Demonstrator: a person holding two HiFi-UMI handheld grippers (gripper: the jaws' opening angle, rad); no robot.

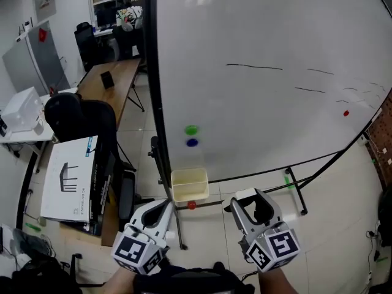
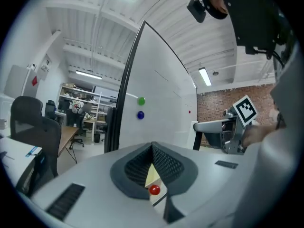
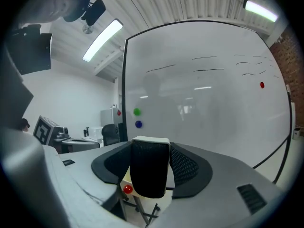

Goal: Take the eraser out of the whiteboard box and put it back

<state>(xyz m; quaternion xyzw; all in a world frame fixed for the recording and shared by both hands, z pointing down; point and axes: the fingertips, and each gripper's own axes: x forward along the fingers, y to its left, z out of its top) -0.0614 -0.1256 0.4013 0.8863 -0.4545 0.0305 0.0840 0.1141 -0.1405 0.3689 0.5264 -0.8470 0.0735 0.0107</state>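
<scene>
The eraser [image 1: 262, 211], a black felt block with a white back, stands between the jaws of my right gripper [image 1: 254, 199], which is shut on it in the air below the whiteboard [image 1: 263, 72]. In the right gripper view the eraser [image 3: 149, 170] fills the gap of the right gripper [image 3: 150, 144]. The cream whiteboard box [image 1: 190, 185] hangs at the board's lower left corner, up and left of the eraser. My left gripper [image 1: 165, 206] hovers just under the box, shut and holding nothing. Through the slit of the left gripper [image 2: 152, 148] show the box [image 2: 153, 175] and a red magnet [image 2: 154, 190].
A green magnet [image 1: 192, 130] and a blue magnet [image 1: 192, 143] stick to the board above the box, and a red magnet [image 1: 192, 205] sits below it. The board's black stand legs [image 1: 296, 188] spread over the tiled floor. A desk, an office chair [image 1: 79, 118] and a flat carton [image 1: 70, 179] stand left.
</scene>
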